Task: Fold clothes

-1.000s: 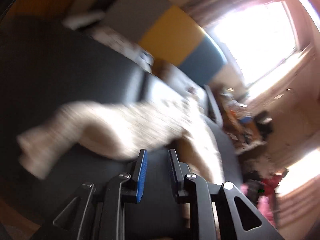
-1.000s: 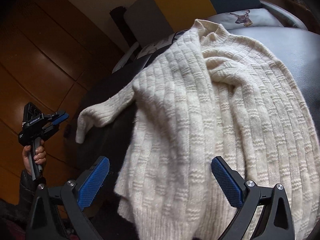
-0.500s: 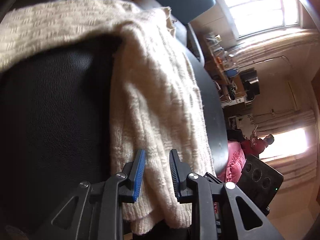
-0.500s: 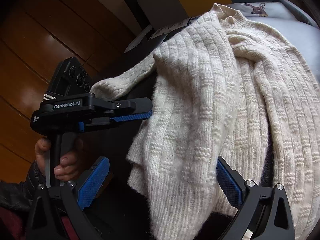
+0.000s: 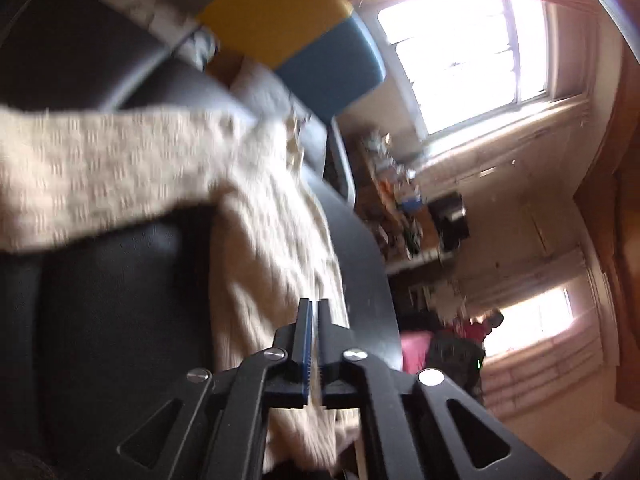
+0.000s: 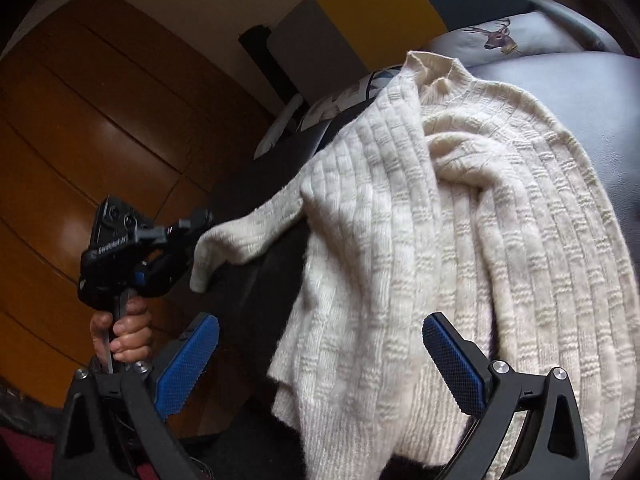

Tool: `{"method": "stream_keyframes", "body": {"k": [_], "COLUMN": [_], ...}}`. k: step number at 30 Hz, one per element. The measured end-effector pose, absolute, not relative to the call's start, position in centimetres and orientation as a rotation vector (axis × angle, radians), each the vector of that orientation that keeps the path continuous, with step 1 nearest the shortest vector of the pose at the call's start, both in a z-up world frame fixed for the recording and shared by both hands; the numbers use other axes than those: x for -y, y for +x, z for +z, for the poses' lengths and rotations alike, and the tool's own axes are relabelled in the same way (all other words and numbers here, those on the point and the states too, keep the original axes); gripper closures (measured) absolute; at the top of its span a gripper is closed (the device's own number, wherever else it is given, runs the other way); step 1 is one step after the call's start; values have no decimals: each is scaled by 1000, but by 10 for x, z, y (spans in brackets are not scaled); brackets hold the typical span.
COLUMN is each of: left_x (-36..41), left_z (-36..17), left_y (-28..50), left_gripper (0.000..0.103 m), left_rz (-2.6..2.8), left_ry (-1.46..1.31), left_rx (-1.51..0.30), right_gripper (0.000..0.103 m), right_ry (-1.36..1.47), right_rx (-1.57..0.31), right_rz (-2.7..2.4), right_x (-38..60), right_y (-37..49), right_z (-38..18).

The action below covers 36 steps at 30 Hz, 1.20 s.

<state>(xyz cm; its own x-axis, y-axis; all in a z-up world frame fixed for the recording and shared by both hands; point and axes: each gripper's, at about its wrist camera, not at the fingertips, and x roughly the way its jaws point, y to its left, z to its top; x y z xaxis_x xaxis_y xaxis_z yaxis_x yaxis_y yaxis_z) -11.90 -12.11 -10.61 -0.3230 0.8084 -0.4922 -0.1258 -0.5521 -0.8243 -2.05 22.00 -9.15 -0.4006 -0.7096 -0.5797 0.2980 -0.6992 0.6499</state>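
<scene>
Black leather seat [image 6: 280,288] carries a cream knit sweater [image 6: 460,240], draped over its rounded top, collar toward the far end, hem hanging off the near edge. One sleeve [image 6: 248,240] trails off to the left side. Right gripper [image 6: 320,364] spread wide, blue pads either side of the hem, not touching it. Left gripper [image 5: 315,344] pressed together; knit lies right against it, but blur hides whether any is pinched. From the right view, a hand [image 6: 124,336] holds it just beside the sleeve cuff. Beyond: deer-print cushion [image 6: 500,36], yellow panel [image 6: 376,8], wood wall [image 6: 80,140], bright window [image 5: 468,52].
</scene>
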Motion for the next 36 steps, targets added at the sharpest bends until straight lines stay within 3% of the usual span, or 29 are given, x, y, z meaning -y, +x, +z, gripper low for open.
{"method": "stream_keyframes", "body": {"k": [2,5,10,20,22,34,35,36], "left_x": [99,75,53,73,72,47,46,41], "left_z": [-128,-162,-184,-184,-186,-182,-180,-177], "left_y": [-116,-111,-111,-95,-96,-88,-87,-86], "left_gripper": [85,80,62,65,62,62,64,79], "left_rz": [1894,1778,1801,1895,1901,1865,1868,1878], "left_ry": [-1398,-1487,-1525,-1571,-1599,-1557,-1551,-1534], "left_rx": [856,905,893,1025,957,950,948,920], "right_gripper": [0,0,0,0,0,0,0,0], "right_ry": [1205,1236,1285,1307,1302,1278,1282,1284], "right_rx": [640,655,585,464,460,465,468,470], "right_rz": [-2108,-2060,-2025,-2063,-2057,-2078,-2077,-2077], "right_x": [-220,-212,-200,-193,-193,-194,-194,-193], "right_y": [-26,-25,-17,-8,-8,-3,-5,-5], "right_z": [-98,-111,-123,-140,-140,-141,-141,-141]}}
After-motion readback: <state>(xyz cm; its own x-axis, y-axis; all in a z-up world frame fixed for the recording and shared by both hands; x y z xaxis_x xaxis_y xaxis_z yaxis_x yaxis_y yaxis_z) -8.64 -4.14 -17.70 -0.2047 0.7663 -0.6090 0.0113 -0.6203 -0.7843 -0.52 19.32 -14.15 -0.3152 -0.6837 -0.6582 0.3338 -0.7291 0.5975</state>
